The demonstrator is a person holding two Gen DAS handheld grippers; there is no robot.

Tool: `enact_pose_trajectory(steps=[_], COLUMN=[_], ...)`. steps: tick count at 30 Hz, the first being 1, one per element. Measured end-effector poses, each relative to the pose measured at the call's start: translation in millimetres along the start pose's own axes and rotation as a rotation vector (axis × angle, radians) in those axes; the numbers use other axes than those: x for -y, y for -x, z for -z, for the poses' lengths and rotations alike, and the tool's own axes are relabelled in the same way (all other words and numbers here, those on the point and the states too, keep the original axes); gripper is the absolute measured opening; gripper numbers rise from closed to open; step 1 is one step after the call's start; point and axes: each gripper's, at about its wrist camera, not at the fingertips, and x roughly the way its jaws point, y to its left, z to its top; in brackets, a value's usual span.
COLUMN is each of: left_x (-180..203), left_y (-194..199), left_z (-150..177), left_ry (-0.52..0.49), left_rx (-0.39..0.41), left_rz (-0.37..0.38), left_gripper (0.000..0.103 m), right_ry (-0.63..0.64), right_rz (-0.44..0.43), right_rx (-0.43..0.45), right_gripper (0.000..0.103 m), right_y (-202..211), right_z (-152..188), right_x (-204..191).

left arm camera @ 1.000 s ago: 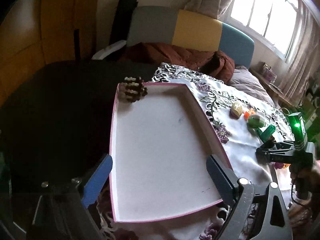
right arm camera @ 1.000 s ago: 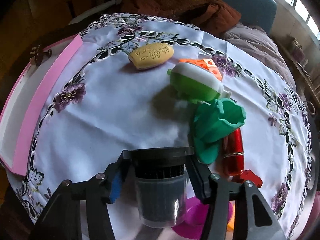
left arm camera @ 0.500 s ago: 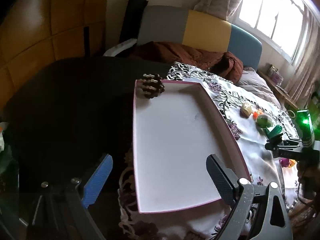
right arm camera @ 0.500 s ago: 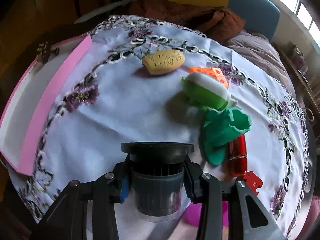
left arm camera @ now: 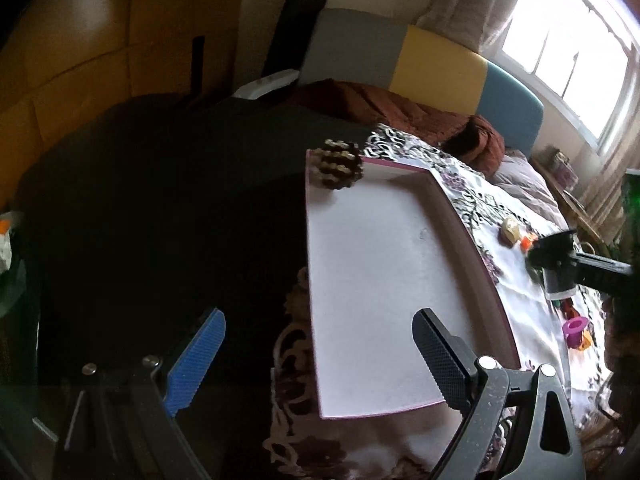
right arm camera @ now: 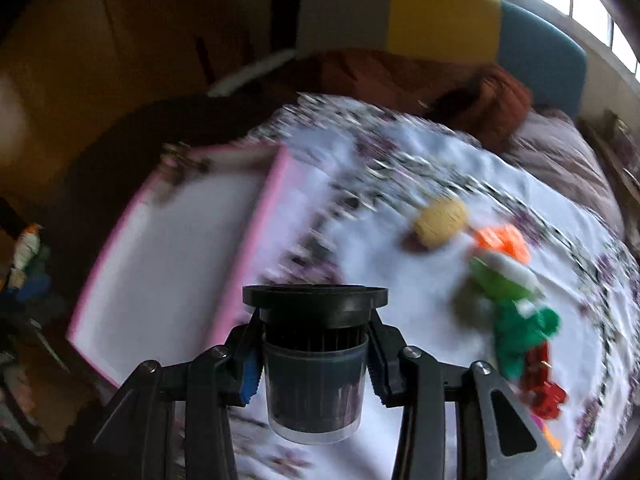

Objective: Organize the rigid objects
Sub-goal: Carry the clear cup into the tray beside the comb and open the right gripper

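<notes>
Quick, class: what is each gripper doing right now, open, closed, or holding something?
Left gripper: open, holding nothing.
Right gripper: closed on a dark cup with a black lid.

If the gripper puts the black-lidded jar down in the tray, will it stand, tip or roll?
The jar, clamped by the right gripper, looks rigid. Its lid is wider than its body, so it may be tippy upright. Being round, it would probably roll if laid sideways in the pink-rimmed tray.
</notes>
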Motion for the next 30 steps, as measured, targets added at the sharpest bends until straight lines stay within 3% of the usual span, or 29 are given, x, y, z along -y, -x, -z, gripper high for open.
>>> enact_pose_trajectory(steps=[9,17,22,25,30], left_x=[-28.5,-43.6,-43.8,-43.3,-36.1], left_y=[5.6,4.6,5.2,4.6,6.7], left_z=[-2.2,0.1,-1.0,-1.1,-1.2], left_ry=[0.06,0.086,0.079,0.083,0.064], left_rx=[0.012,-0.002,-0.001,-0.005,-0.004], left_rz=[-0.043,-0.056,-0.054,-0.05,-0.053], left_gripper=[0.095,0.095,0.095,0.095,0.095], right_ry=[0.043,-0.068,-0.087,-0.073,-0.044], right_rz=[-0.156,-0.193,-0.183,-0.186,-0.17], right_rx=[-0.072,-0.112,-0.093,-0.079,-0.049], right_gripper=[0.043,0.044,0.052,0.066,0.066], right_y=[-67.7,-125.8,-127.0,-118.5,-101.8], right_z=[-32.0,-60.1,-65.9,-63.9,-56.9], right_x=[-95.1,-128.8,-132.3,-132.2,-128.0])
